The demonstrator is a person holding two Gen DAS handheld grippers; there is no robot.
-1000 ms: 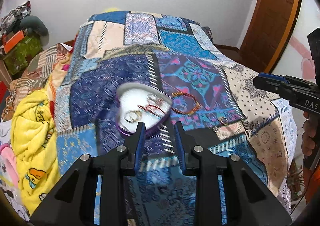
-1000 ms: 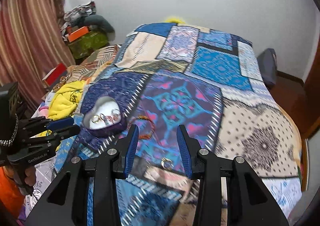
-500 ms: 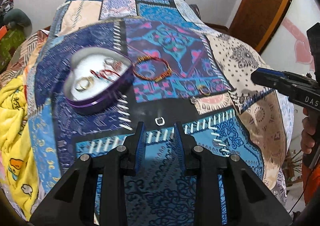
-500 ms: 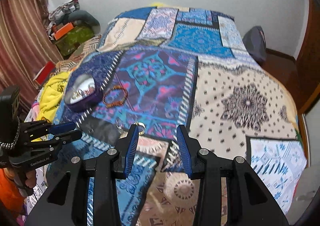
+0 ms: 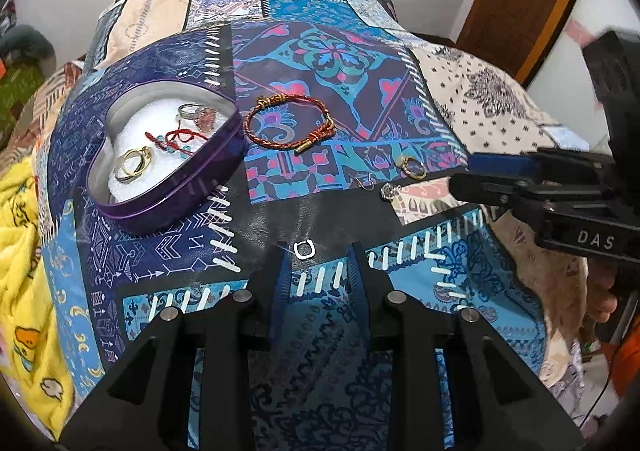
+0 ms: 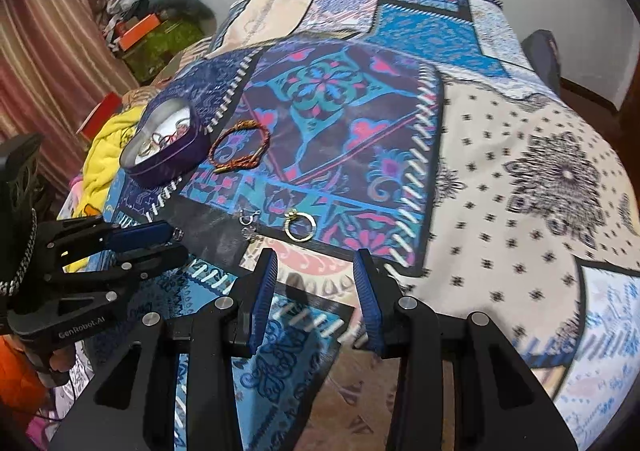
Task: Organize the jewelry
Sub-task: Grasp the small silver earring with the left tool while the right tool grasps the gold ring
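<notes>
Both tongs stand spread and empty: the left gripper (image 5: 316,251) frames a small silver ring (image 5: 304,250) on the quilt (image 5: 492,91); the right gripper (image 6: 316,263) hovers near a gold ring (image 6: 300,226). A bracelet (image 5: 289,126) lies just beside the heart-shaped tin (image 5: 132,207).

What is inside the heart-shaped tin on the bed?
The heart-shaped tin holds gold rings, a stone ring and a red cord on white padding, which hides its floor.

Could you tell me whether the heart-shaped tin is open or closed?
Open: the heart-shaped tin has no lid on, and rings show on its white lining.
</notes>
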